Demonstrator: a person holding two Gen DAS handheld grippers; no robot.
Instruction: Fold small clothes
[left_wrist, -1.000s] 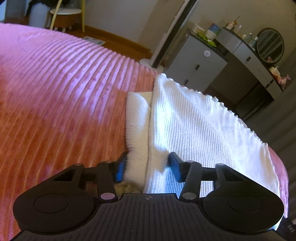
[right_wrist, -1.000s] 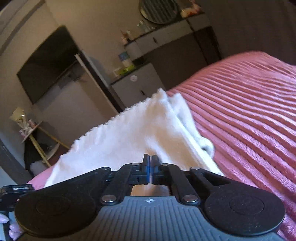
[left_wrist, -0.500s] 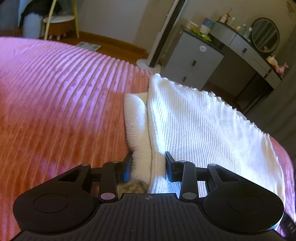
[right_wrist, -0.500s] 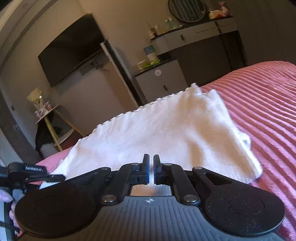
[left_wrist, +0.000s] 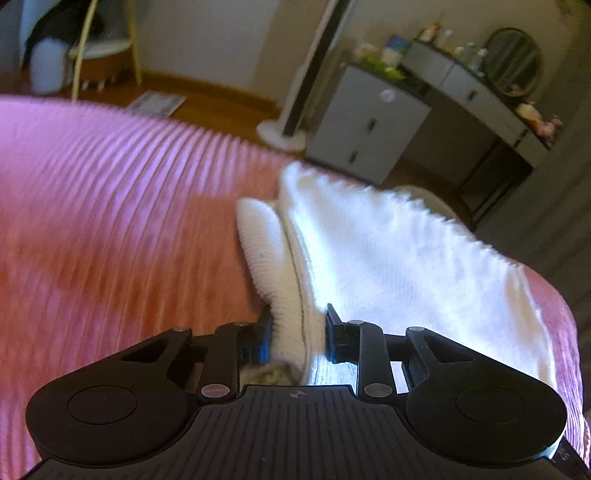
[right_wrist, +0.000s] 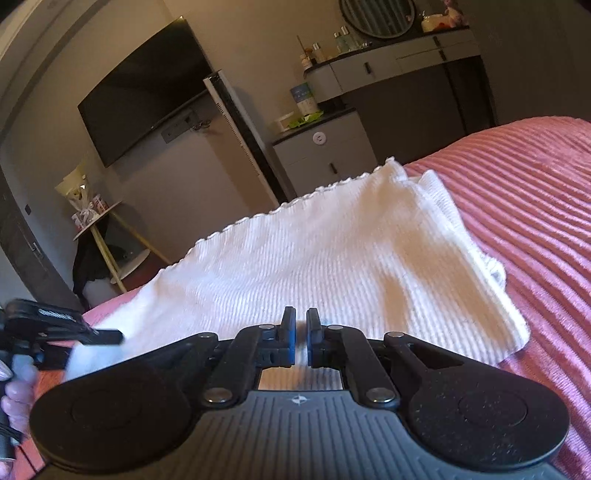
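Note:
A white ribbed knit garment (left_wrist: 399, 254) lies folded on the pink ribbed bedspread (left_wrist: 110, 221). My left gripper (left_wrist: 299, 332) has its jaws closing around the garment's thick near-left fold, and both pads press into the cloth. In the right wrist view the same garment (right_wrist: 332, 258) spreads away from my right gripper (right_wrist: 301, 332). The right jaws stand almost together, with white cloth in the narrow slit between them. The left gripper (right_wrist: 92, 334) shows at that view's left edge, at the garment's left corner, with a hand (right_wrist: 14, 398) on it.
The bedspread (right_wrist: 535, 221) stretches wide on both sides of the garment. Past the bed's far edge stand a grey cabinet (left_wrist: 365, 125), a tall white tower fan (left_wrist: 306, 74), a dressing table with a round mirror (left_wrist: 513, 59) and a wall television (right_wrist: 147, 88).
The left jaws have narrowed from either side of the fold until they pinch it, and that gripper has risen a little. The right gripper stays shut on the near edge.

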